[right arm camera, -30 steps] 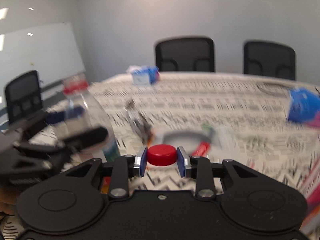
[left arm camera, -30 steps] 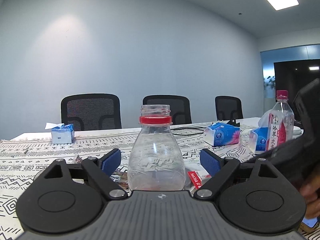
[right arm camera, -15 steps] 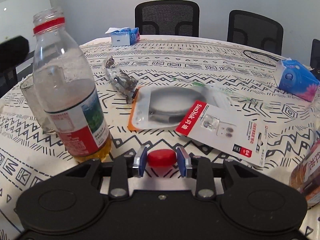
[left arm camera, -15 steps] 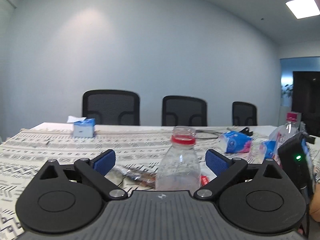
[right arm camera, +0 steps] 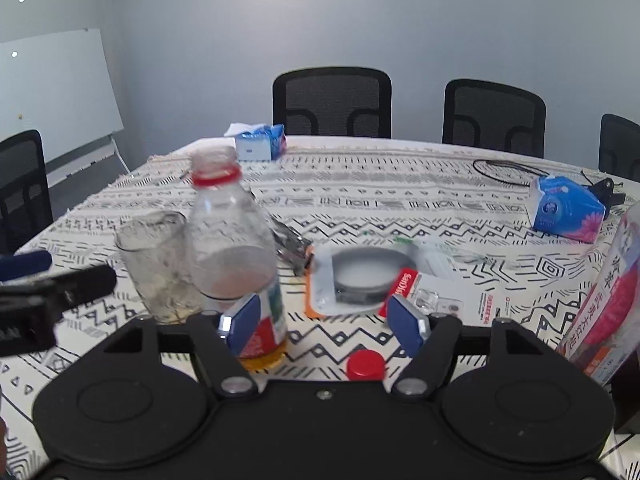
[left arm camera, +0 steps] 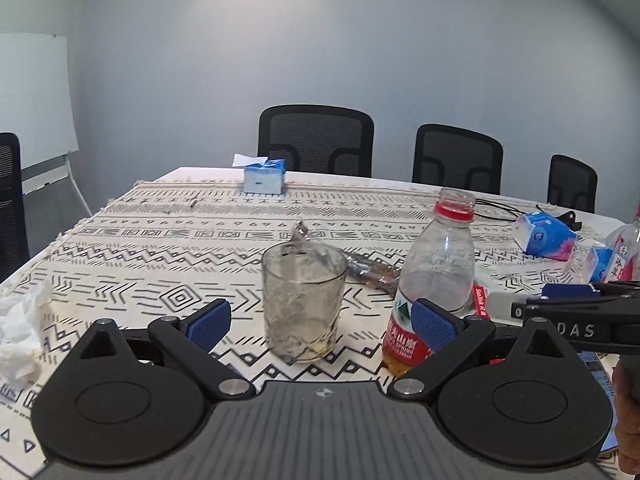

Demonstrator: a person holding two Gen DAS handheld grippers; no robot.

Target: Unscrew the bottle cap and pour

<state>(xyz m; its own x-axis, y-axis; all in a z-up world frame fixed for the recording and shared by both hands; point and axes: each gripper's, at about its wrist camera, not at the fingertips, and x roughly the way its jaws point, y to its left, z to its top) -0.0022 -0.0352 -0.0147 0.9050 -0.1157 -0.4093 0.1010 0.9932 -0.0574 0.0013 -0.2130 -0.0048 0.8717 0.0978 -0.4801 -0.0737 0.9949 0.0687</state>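
An uncapped clear bottle (left arm camera: 436,280) (right arm camera: 236,248) with a red neck ring and red label stands upright on the patterned tablecloth, a little yellow liquid at its bottom. Left of it stands a clear glass (left arm camera: 302,304) (right arm camera: 154,264). My left gripper (left arm camera: 320,322) is wide open, with the glass beyond the gap between its blue pads and the bottle past the right pad. My right gripper (right arm camera: 326,326) has its jaws opening; the red cap (right arm camera: 365,364) lies on the cloth below them, free of the pads. Each gripper shows at the other view's edge.
A SanDisk card pack (right arm camera: 432,292) and an orange-edged pouch (right arm camera: 352,280) lie right of the bottle, a foil wrapper (left arm camera: 368,270) behind. Tissue packs (left arm camera: 264,176) (right arm camera: 566,210), a pink-labelled bottle (right arm camera: 612,284), crumpled tissue (left arm camera: 20,332), a black cable (right arm camera: 504,168) and chairs (left arm camera: 316,142) surround.
The left gripper let go of the bottle and drew back and left, bringing the glass into view. The right gripper opened and left the red cap on the cloth.
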